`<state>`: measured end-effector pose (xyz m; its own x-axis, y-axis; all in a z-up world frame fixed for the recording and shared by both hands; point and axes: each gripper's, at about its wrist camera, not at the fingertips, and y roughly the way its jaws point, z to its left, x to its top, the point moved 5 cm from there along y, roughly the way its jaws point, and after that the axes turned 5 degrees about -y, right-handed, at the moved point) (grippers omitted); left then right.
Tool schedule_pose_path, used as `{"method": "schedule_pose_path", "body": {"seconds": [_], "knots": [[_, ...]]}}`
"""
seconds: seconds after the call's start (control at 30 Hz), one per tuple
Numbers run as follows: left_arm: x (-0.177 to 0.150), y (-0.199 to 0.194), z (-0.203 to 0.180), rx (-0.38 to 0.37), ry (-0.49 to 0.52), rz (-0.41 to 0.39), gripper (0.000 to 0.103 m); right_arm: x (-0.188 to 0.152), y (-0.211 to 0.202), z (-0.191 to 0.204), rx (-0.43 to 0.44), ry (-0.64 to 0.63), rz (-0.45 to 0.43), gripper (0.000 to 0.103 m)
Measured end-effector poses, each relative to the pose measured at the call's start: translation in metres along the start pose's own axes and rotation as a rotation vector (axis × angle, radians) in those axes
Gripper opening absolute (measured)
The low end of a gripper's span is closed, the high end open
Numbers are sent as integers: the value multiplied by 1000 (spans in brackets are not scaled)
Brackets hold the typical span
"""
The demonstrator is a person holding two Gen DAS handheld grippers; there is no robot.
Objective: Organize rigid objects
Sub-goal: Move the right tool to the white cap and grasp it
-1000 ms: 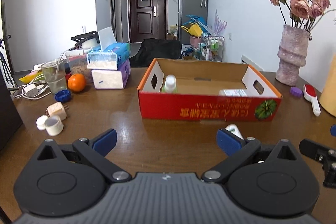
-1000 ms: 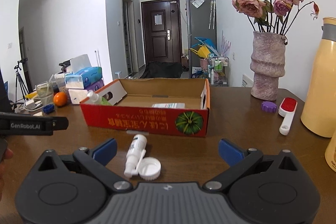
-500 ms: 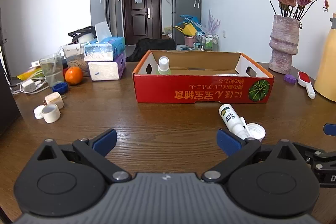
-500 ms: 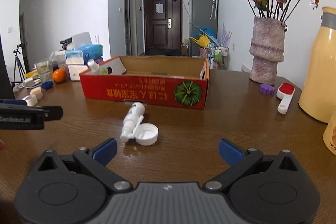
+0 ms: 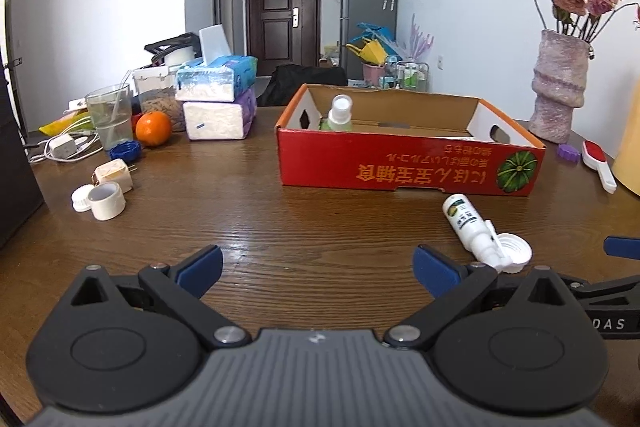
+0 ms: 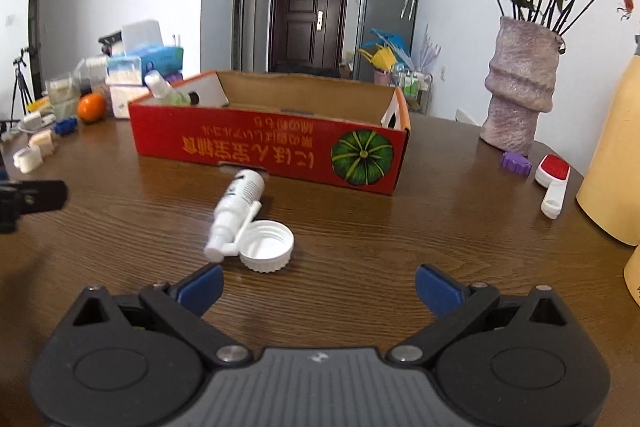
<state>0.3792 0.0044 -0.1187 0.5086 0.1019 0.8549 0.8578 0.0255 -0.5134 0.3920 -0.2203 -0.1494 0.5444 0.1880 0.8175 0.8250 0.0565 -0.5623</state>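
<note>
Left gripper (image 5: 316,265) and right gripper (image 6: 318,285) both spread wide, empty, above the wooden table (image 6: 440,235).
Red cardboard box (image 6: 272,147) behind (green spray bottle (image 5: 340,113) standing inside); white spray bottle (image 6: 238,205) lying before it, touching white cap (image 6: 266,245).

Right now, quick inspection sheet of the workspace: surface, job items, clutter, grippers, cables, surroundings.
Surface: brown wooden table, no spills seen.
Job's things: red cardboard box open-topped, green spray bottle inside; white spray bottle lying in front of the box, white cap touching it.
Clutter: orange, tissue packs, glass, blue cap, white tape roll, purple cap, red-and-white brush, vase.
Grippers: left gripper open, empty; right gripper open, empty.
Cables: charger with cord at the table's left edge.
Surroundings: door, fridge.
</note>
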Motion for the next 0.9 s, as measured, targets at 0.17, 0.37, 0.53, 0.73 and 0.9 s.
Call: {"method": "schedule_pose_path", "body": {"seconds": [0.17, 0.37, 0.53, 0.73, 0.9], "knots": [[-1, 2, 1, 3, -1, 9, 103, 5, 17, 6, -11, -48, 13, 100], [-3, 4, 0, 3, -2, 17, 103, 9, 34, 9, -1, -64, 39, 96], [-3, 4, 0, 3, -1, 18, 103, 11, 41, 12, 21, -72, 37, 90], [-4, 6, -1, 0, -1, 24, 103, 17, 50, 20, 50, -93, 24, 80], [-6, 8, -1, -1, 0, 35, 103, 18, 52, 21, 106, -74, 25, 54]]}}
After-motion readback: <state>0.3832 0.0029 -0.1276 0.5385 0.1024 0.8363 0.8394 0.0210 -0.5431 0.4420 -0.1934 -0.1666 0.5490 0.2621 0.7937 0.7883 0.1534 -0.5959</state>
